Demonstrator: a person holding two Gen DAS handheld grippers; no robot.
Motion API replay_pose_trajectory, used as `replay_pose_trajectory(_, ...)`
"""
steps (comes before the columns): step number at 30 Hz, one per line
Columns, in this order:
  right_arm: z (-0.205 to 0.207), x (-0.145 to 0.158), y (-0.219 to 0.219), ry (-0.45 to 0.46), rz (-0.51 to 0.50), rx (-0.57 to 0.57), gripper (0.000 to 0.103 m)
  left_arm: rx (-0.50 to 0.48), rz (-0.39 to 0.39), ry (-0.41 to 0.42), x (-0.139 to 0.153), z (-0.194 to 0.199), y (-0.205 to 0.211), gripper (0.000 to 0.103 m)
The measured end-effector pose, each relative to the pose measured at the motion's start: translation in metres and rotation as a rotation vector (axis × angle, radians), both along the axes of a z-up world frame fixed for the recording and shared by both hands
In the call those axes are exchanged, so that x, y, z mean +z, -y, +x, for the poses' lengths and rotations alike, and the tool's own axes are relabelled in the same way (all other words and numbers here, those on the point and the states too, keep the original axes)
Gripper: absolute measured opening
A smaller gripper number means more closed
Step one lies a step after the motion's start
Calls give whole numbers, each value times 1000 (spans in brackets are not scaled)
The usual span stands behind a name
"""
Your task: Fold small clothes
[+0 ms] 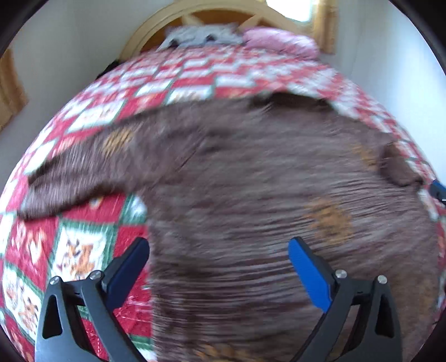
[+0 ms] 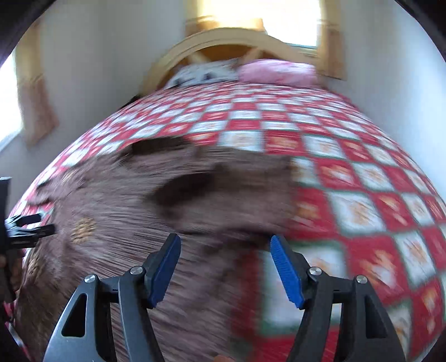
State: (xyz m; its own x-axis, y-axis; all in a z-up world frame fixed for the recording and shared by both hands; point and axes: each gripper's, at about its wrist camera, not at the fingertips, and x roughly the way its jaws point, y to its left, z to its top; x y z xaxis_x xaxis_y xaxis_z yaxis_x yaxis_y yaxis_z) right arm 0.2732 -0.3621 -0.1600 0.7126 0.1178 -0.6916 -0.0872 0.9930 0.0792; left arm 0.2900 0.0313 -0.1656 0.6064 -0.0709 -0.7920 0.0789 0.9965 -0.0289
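A small brown garment with orange patches (image 1: 251, 181) lies spread on a red, white and green quilted bed (image 1: 83, 245). One sleeve (image 1: 75, 178) reaches out to the left. My left gripper (image 1: 218, 250) is open and empty over the garment's lower left edge. In the right wrist view the garment (image 2: 125, 208) fills the left half, over the quilt (image 2: 362, 195). My right gripper (image 2: 224, 247) is open and empty over the garment's right edge. The left gripper (image 2: 28, 228) shows at the far left of that view. Both views are motion-blurred.
A wooden arched headboard (image 2: 223, 39) stands at the far end of the bed, with a grey pillow (image 2: 206, 72) and a pink pillow (image 2: 278, 72). White walls flank the bed. A bright window (image 2: 290, 19) sits behind the headboard.
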Motion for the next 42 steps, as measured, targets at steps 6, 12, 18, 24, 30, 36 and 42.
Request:
replay_pose_trajectory(6, -36, -14, 67, 64, 68, -221, 68, -199, 3, 57, 47, 2, 85, 102)
replay_pose_trajectory(12, -46, -19, 80, 88, 140, -221, 68, -335, 69, 57, 46, 30, 179, 99)
replay_pose_trajectory(18, -43, -22, 83, 87, 176, -181, 68, -341, 168, 30, 19, 77, 234, 74)
replay_pose_trajectory(24, -31, -36, 85, 3, 190, -188, 68, -317, -22, -83, 4, 110, 225, 6)
replay_pose_trajectory(30, -31, -37, 82, -4, 172, -178, 68, -297, -107, -59, 27, 108, 193, 5)
replay_pose_trajectory(36, -30, -39, 82, -4, 163, -180, 68, -244, -132, -45, 29, 127, 166, 5)
replay_pose_trajectory(42, -29, -39, 82, -9, 161, -181, 68, -177, -172, -110, 4, 131, 137, 5)
